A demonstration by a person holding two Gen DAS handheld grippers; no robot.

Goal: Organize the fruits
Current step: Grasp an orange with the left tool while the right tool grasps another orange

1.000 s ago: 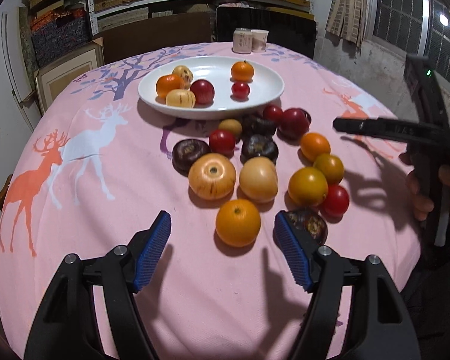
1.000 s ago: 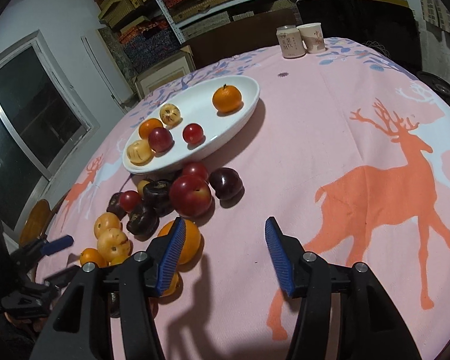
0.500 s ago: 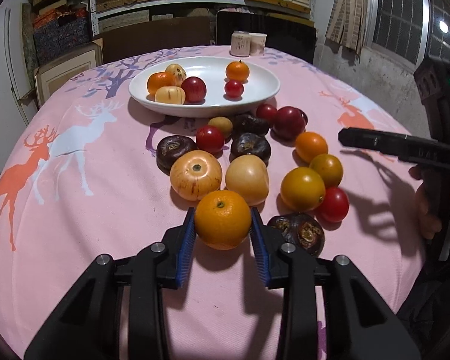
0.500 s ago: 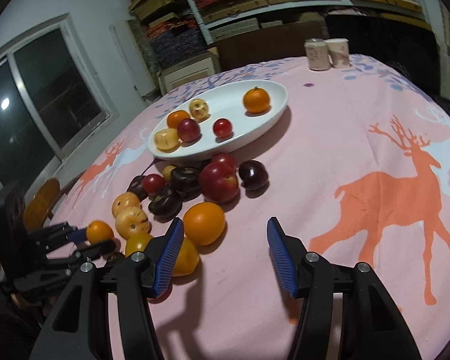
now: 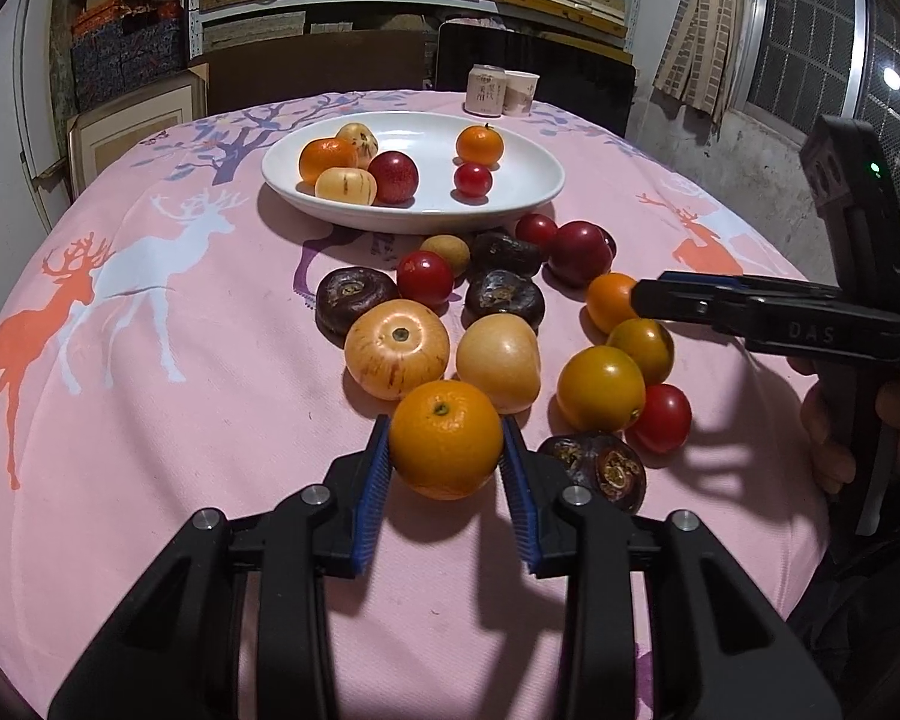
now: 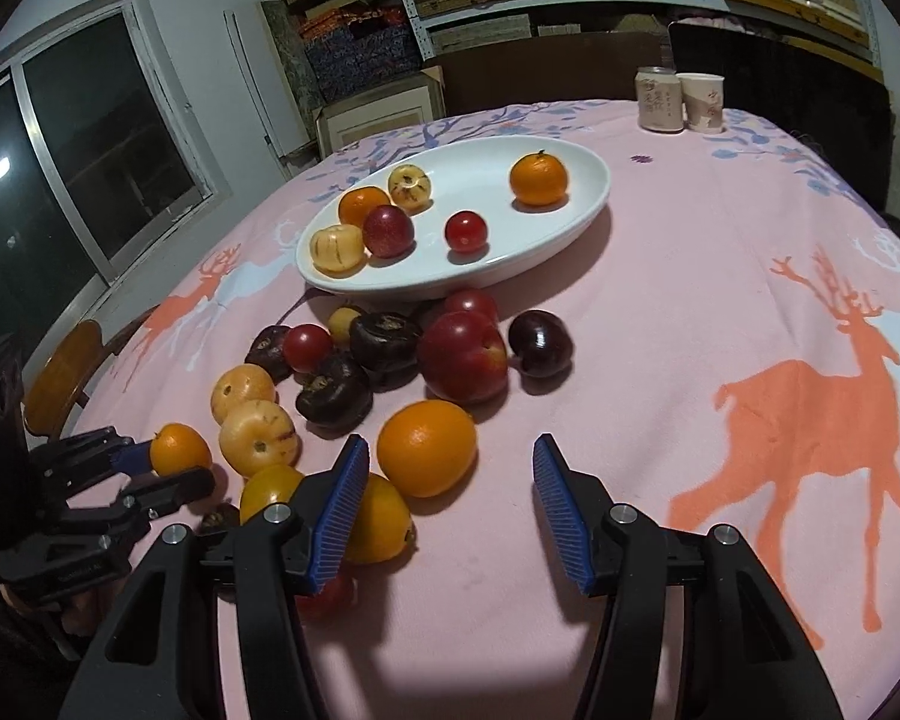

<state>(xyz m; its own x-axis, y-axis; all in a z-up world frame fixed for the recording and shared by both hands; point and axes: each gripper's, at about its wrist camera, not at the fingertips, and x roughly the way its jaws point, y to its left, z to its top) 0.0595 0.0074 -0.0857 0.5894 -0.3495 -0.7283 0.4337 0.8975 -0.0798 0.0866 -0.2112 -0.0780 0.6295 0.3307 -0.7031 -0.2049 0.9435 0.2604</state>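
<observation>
My left gripper (image 5: pixel 444 468) is shut on an orange (image 5: pixel 445 438) at the near edge of the fruit pile; it also shows in the right wrist view (image 6: pixel 180 450). My right gripper (image 6: pixel 450 498) is open and empty, low over the pink cloth, with a larger orange (image 6: pixel 426 447) just beyond its left finger. The white oval plate (image 5: pixel 528 204) holds several fruits, among them an orange (image 5: pixel 479 144) and a red plum (image 5: pixel 393 177). Loose fruits lie in front of the plate: dark ones, red ones, yellow and striped ones (image 5: pixel 397 349).
A can (image 5: pixel 486 90) and a paper cup (image 5: pixel 520 92) stand at the table's far edge. Shelves with boxes and a dark chair stand behind. The right gripper's body (image 5: pixel 810 318) reaches in from the right over the pile.
My left gripper moved forward and closed on the orange. My right gripper swung slightly toward the pile and stays open.
</observation>
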